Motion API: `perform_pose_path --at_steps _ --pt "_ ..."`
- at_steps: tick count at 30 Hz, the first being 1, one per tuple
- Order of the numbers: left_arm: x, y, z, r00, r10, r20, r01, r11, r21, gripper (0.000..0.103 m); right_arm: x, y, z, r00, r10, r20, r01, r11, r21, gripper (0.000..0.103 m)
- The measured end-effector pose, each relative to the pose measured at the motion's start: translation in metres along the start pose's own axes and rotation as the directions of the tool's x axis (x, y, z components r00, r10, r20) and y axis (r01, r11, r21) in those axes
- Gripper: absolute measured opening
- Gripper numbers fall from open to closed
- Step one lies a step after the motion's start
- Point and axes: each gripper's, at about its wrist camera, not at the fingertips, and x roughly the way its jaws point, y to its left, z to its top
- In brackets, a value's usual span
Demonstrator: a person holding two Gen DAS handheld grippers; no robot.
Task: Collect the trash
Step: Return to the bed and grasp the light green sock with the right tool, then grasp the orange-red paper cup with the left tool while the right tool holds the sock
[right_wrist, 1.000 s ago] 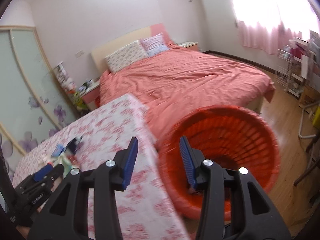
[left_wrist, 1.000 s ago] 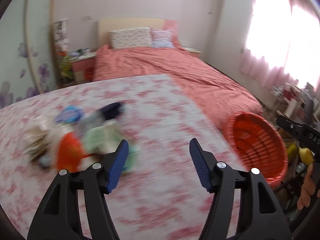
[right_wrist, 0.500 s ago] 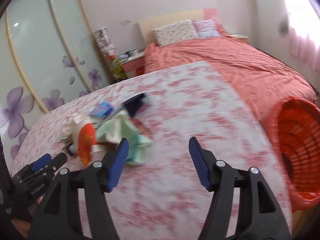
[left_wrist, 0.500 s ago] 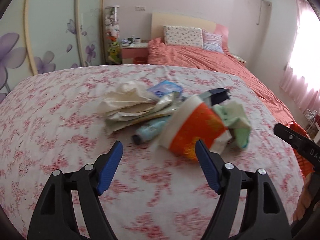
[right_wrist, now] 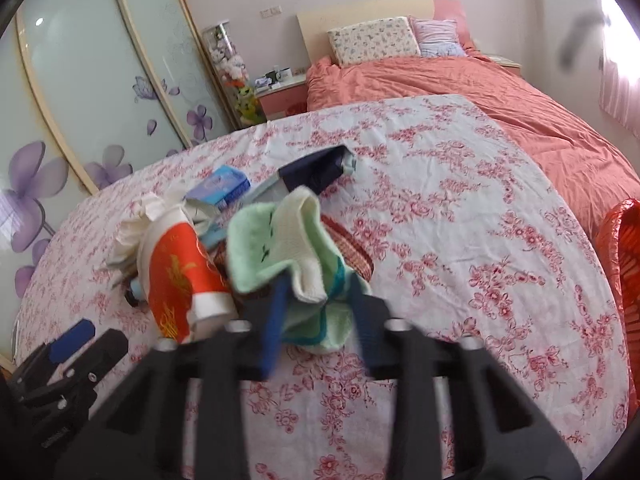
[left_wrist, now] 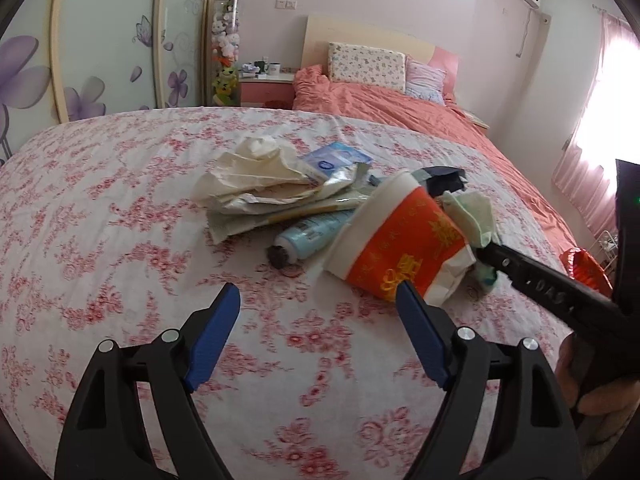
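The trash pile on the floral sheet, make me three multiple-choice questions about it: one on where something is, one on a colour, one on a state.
1. Where is the orange basket?
A. On the pillows
B. Off the bed's right edge
C. In the middle of the pile

2. What colour is the band on the paper cup?
A. Red-orange
B. Blue
C. Black

3. How does the cup stand?
A. Upright
B. Upside down on its rim
C. Tipped on its side

Answers:
1. B: in the right wrist view it shows beyond the floral sheet at the right edge.
2. A: a red-orange band with gold print wraps the white cup.
3. C: its wide rim faces left in the left wrist view, and its side lies on the pile beside the green cloth.
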Motion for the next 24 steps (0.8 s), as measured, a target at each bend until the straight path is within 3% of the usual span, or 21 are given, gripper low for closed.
perform_pose_path --at_steps 2,9,16,24 --pt "0.001 -0.007 0.0 1.0 -0.015 0.0 0.015 1.0 0.001 0.084 -0.004 0.0 -0.003 1.0 0.003 0.008 -0.003 1.0 -0.013 0.013" --pt "0.005 -0.037 0.002 0.999 -0.037 0.009 0.037 0.999 0.009 0.091 -0.025 -0.026 -0.005 0.997 -0.056 0.047 0.055 0.998 0.03 0.01" --pt "0.022 -0.057 0.009 1.0 0.003 -0.027 -0.004 1.0 -0.009 0.092 -0.025 -0.067 -0.007 0.961 -0.276 0.021 0.274 0.958 0.082 0.01" --pt "0.033 -0.059 0.016 0.996 0.072 -0.058 -0.073 0.997 -0.016 0.092 -0.019 -0.075 -0.006 0.964 -0.267 -0.011 0.267 0.96 0.087 0.01"
